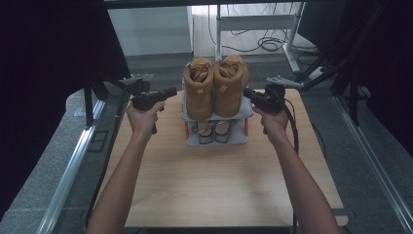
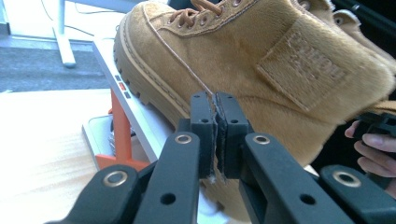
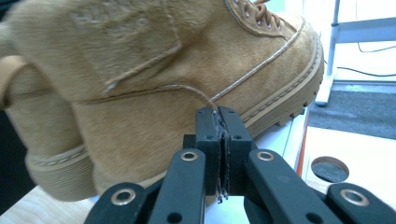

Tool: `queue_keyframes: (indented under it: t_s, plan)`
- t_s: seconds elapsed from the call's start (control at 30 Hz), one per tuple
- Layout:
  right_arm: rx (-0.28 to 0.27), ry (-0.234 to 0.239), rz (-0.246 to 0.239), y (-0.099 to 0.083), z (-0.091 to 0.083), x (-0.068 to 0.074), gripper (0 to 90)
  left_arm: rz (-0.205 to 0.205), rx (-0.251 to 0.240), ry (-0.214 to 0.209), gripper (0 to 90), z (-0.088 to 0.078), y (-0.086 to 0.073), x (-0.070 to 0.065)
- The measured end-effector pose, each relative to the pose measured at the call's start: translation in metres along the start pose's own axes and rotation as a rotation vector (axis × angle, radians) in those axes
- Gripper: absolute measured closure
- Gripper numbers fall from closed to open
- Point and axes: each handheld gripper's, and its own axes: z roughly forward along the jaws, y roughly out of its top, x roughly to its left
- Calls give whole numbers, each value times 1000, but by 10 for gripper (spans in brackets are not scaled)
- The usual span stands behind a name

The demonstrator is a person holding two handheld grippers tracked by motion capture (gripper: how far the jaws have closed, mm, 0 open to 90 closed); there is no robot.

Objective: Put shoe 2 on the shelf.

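Two tan suede boots, the left boot and the right boot, stand side by side on the top shelf of a small grey shoe rack with orange legs. A pair of pale shoes lies on its lower shelf. My left gripper is shut and empty, its tips right at the left boot's outer side. My right gripper is also shut and empty, tips close to the right boot's outer side. The shut jaws show in the left gripper view and the right gripper view.
The rack sits at the far middle of a wooden table. A round hole is in the tabletop by the rack. Metal rails and dark curtains flank the table. A desk frame and floor cables lie beyond.
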Motion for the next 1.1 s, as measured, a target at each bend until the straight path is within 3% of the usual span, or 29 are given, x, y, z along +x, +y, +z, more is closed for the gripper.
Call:
queue_keyframes:
  t_s: [0.13, 0.27, 0.67, 0.83, 1.1]
  plan:
    - [-8, 43, 3, -5, -10, 2, 857, -11, -28, -2, 858, -14, -8, 5]
    - [-20, 70, 0, -11, -20, 4, 820, 23, -29, 12, 812, -25, -19, 7]
    - [-58, 104, 25, -34, -46, -1, 669, 52, -40, -41, 627, -42, -59, 5]
    - [-64, 95, 21, -50, -57, -2, 644, 67, -29, -35, 599, -47, -79, 2]
    - [-24, 89, -5, -87, -70, -1, 612, 98, 8, -29, 563, -52, -116, 2]
